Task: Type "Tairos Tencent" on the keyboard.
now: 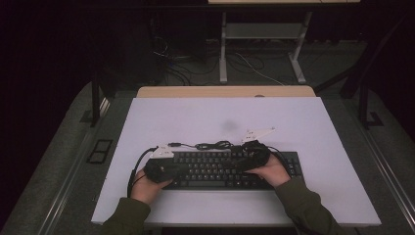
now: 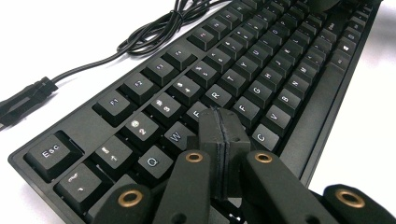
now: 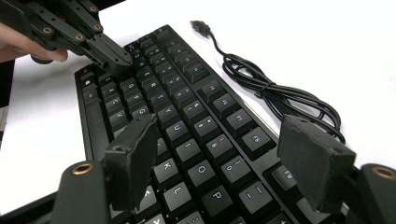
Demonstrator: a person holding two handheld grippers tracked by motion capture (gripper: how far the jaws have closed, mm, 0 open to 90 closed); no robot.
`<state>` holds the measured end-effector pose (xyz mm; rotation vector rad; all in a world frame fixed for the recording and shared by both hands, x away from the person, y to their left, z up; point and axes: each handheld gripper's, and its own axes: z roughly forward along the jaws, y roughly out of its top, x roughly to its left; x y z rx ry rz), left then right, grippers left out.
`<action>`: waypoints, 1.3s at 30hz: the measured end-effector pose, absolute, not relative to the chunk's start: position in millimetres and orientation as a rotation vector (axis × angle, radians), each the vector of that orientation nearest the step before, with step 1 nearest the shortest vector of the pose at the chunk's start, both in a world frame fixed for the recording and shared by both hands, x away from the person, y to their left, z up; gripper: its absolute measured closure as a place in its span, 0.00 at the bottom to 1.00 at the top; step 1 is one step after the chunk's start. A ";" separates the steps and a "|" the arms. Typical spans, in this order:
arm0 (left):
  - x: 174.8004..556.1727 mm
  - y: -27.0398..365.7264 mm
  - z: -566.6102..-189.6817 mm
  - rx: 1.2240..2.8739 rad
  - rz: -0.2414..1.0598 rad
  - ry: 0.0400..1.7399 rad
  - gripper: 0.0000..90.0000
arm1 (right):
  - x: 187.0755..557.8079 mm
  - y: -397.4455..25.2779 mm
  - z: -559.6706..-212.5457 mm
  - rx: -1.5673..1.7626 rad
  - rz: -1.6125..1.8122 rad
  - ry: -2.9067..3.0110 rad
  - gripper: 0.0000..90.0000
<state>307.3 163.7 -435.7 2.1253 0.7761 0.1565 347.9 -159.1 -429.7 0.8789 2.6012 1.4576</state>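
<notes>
A black keyboard [image 1: 220, 169] lies on the white board [image 1: 225, 112] near the person's edge. Its black cable [image 1: 215, 145] is coiled just behind it, and the USB plug [image 2: 23, 102] lies loose on the board. My left gripper [image 2: 223, 122] is shut with nothing between its pads, and its tip sits low over the letter keys at the keyboard's left end; I cannot tell whether it touches a key. My right gripper [image 3: 222, 154] stands open above the keys at the right end, pads [image 3: 133, 158] wide apart. From there the left gripper [image 3: 109, 53] shows farther along the keyboard.
The board has bare room behind and beside the keyboard. A wooden desk edge [image 1: 225, 91] runs along the board's far side. Beyond it stand white desk legs [image 1: 223, 49] and loose floor cables [image 1: 254, 66] in the dark.
</notes>
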 end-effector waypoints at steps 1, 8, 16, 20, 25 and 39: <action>307.3 163.7 -435.7 2.126 0.156 0.777 0.99 | 347.9 -159.2 -429.6 0.879 1.457 2.601 0.32; 307.9 163.8 -436.0 2.131 0.156 0.778 0.99 | 347.8 -159.3 -429.2 0.875 1.453 2.601 0.32; 308.4 163.2 -437.0 2.148 0.161 0.780 0.99 | 347.6 -159.1 -429.0 0.873 1.452 2.601 0.32; 308.3 162.8 -436.8 2.147 0.163 0.782 0.99 | 347.5 -159.0 -428.8 0.876 1.452 2.600 0.32; 308.1 163.3 -435.2 2.139 0.164 0.777 0.99 | 346.8 -159.2 -427.3 0.876 1.459 2.598 0.32; 306.5 165.0 -428.1 2.109 0.165 0.764 0.99 | 347.1 -159.6 -427.3 0.877 1.461 2.595 0.32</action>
